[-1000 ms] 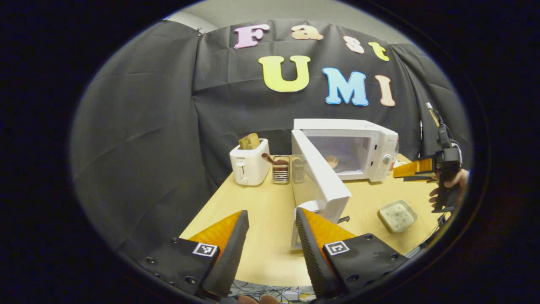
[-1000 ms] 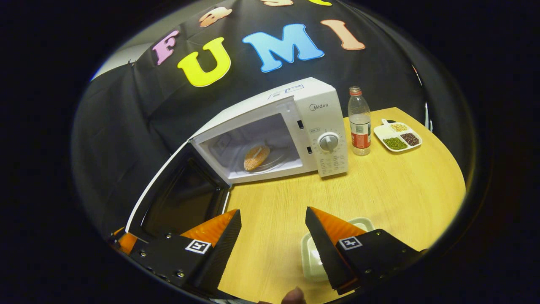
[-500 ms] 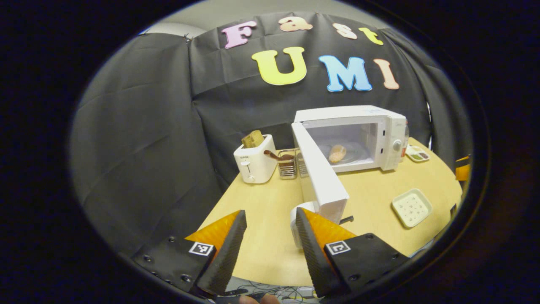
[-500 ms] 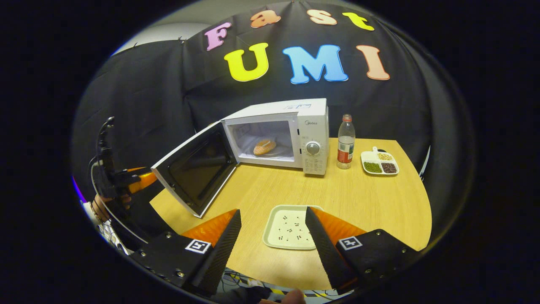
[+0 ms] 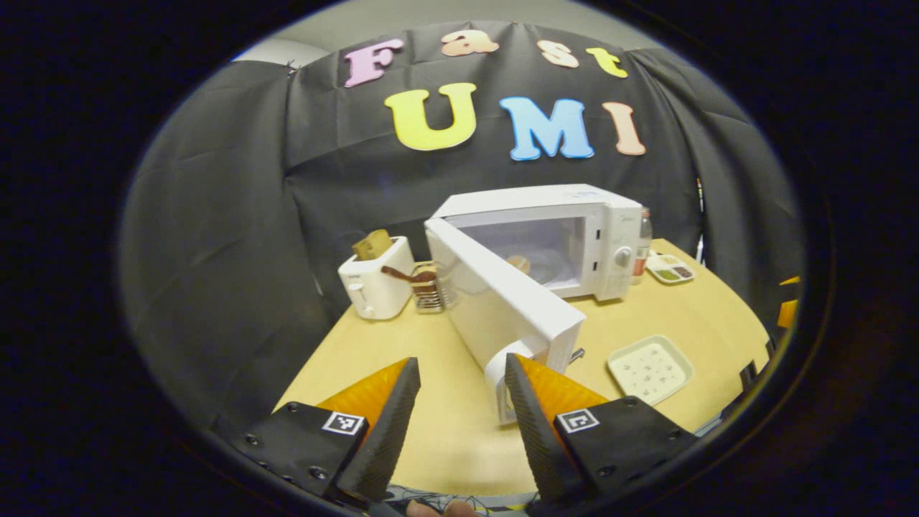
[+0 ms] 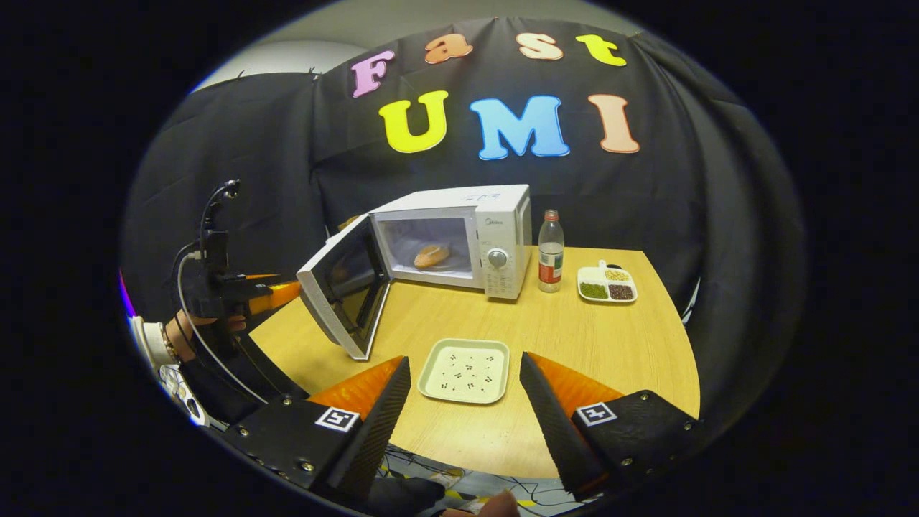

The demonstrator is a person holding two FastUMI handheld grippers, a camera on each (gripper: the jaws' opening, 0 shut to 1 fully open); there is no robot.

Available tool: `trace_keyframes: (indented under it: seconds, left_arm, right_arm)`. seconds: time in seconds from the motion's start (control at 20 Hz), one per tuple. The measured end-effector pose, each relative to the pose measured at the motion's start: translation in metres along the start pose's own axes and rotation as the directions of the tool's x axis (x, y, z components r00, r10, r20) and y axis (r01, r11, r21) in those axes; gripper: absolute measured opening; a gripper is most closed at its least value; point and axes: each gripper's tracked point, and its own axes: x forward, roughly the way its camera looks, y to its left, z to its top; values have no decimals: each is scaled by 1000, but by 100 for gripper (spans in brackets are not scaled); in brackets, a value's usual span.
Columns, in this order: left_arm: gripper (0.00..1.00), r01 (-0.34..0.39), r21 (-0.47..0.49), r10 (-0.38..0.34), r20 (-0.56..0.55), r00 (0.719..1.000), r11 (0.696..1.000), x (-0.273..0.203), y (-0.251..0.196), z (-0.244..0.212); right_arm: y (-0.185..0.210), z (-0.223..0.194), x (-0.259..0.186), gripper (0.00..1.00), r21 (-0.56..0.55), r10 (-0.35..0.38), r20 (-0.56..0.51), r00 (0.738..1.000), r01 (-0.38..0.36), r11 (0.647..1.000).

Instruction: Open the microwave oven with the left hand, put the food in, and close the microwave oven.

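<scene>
The round brown bun (image 6: 431, 255) is sitting inside the white box-shaped microwave oven (image 6: 459, 237), in the middle of the right gripper view. Its white door (image 5: 502, 305) is standing open. The left gripper (image 5: 459, 413) is hanging released just below the door's edge, and the right gripper (image 6: 465, 416) is released too. A good close probably means pushing the door's outer face slowly until it clicks.

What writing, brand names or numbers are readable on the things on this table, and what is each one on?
None can be read here.
Microwave: small brand mark above the knob, too blurred; print around the knob, too small.
Toaster: tiny word on its front, too small.
Bottle: label too small.
Left claw and right claw: square black-and-white patterns, no words.
</scene>
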Motion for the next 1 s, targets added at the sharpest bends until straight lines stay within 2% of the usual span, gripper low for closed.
trace_keyframes:
  seconds: [0.1,0.15,0.25,0.3,0.35,0.4,0.45,0.5,0.55,0.75,1.0]
  left_arm:
    - [86,77,-2,-77,23,997,997,18,-33,17]
    - [81,117,2,-117,28,993,993,28,-48,25]
    - [82,184,16,-185,45,982,983,47,-73,36]
    - [84,217,21,-218,52,975,976,56,-85,42]
    - [94,249,25,-250,61,966,968,66,-94,47]
    - [89,278,28,-279,69,958,960,75,-103,53]
    - [90,304,25,-305,77,949,952,84,-111,57]
    - [92,331,18,-331,84,940,944,94,-120,62]
    - [98,357,9,-356,88,930,934,103,-128,67]
    - [100,436,5,-434,104,895,900,138,-154,86]
    - [100,481,27,-480,126,868,876,171,-172,108]
  right_arm:
    - [-7,9,2,94,12,-31,5,1000,31,999]
    - [-11,12,4,94,16,-51,1,999,51,999]
    - [-21,18,11,94,35,-99,-1,995,99,995]
    - [-23,21,12,94,49,-118,-1,993,118,992]
    - [-25,24,14,94,62,-136,-2,991,136,989]
    - [-27,25,14,94,74,-156,-4,988,156,985]
    - [-28,27,15,94,84,-174,-10,985,174,981]
    - [-30,27,15,94,94,-194,-15,981,194,977]
    - [-31,27,15,94,105,-215,-20,976,216,971]
    - [-34,19,10,94,134,-277,-56,959,282,950]
    - [-44,17,5,94,166,-339,-85,937,349,922]
